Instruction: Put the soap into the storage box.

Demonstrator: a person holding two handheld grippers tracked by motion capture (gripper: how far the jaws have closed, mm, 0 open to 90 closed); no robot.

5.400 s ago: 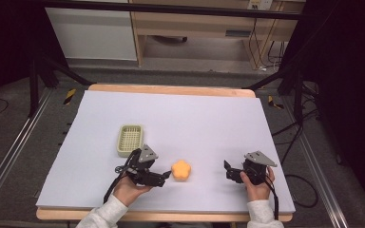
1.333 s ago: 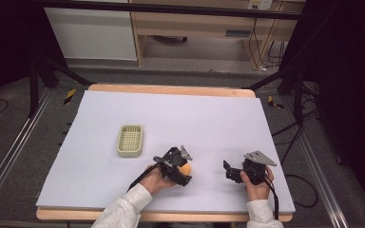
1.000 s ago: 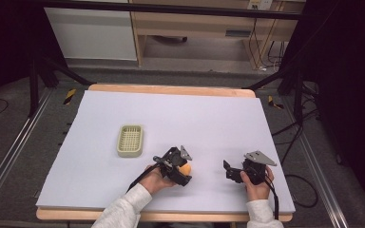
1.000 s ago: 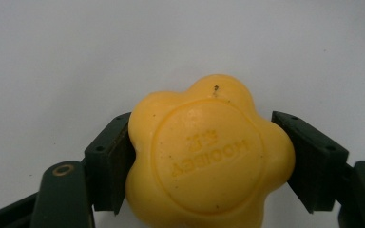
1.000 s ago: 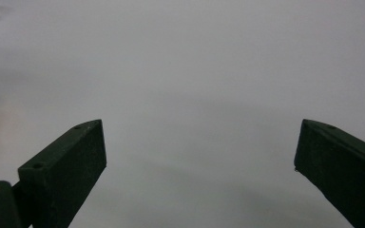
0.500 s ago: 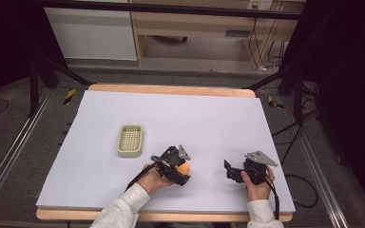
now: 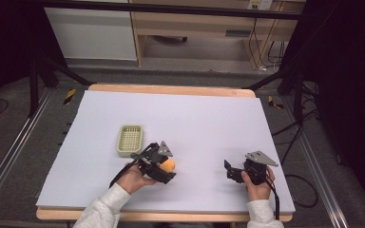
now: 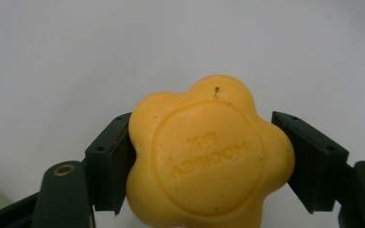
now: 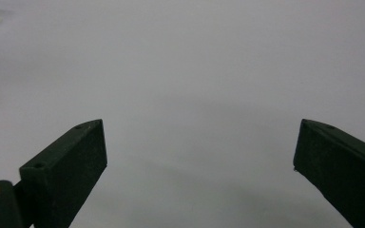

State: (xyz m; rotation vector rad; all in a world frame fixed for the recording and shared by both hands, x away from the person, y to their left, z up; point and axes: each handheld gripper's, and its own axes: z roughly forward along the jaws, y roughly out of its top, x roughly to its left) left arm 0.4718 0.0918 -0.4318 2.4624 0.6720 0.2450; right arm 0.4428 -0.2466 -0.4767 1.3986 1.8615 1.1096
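Near the front edge of the table, a little left of its middle, the yellow-orange flower-shaped bar of soap (image 7: 168, 165) sits clamped between the two black jaws of the left gripper (image 7: 164, 169). Seen in the left gripper view, the soap (image 8: 208, 156) has rounded lobes and a raised round face with embossed lettering, and a jaw pad presses into it on either side, with the pale table surface behind it. Whether the soap is touching the table or is held just clear of it cannot be told. The person's left hand (image 7: 134, 176), in a white sleeve, grips the tool from the front edge. Just beyond the gripper, toward the left edge and apart from the soap, lies a small pale green rectangular plastic basket with a slotted floor (image 7: 129, 140). Well to the right, also near the front edge, the right gripper (image 7: 230, 171) rests in the person's right hand (image 7: 256, 186), its jaws standing wide apart with nothing between them. Everything rests on the white sheet covering the wooden table (image 7: 204, 114).
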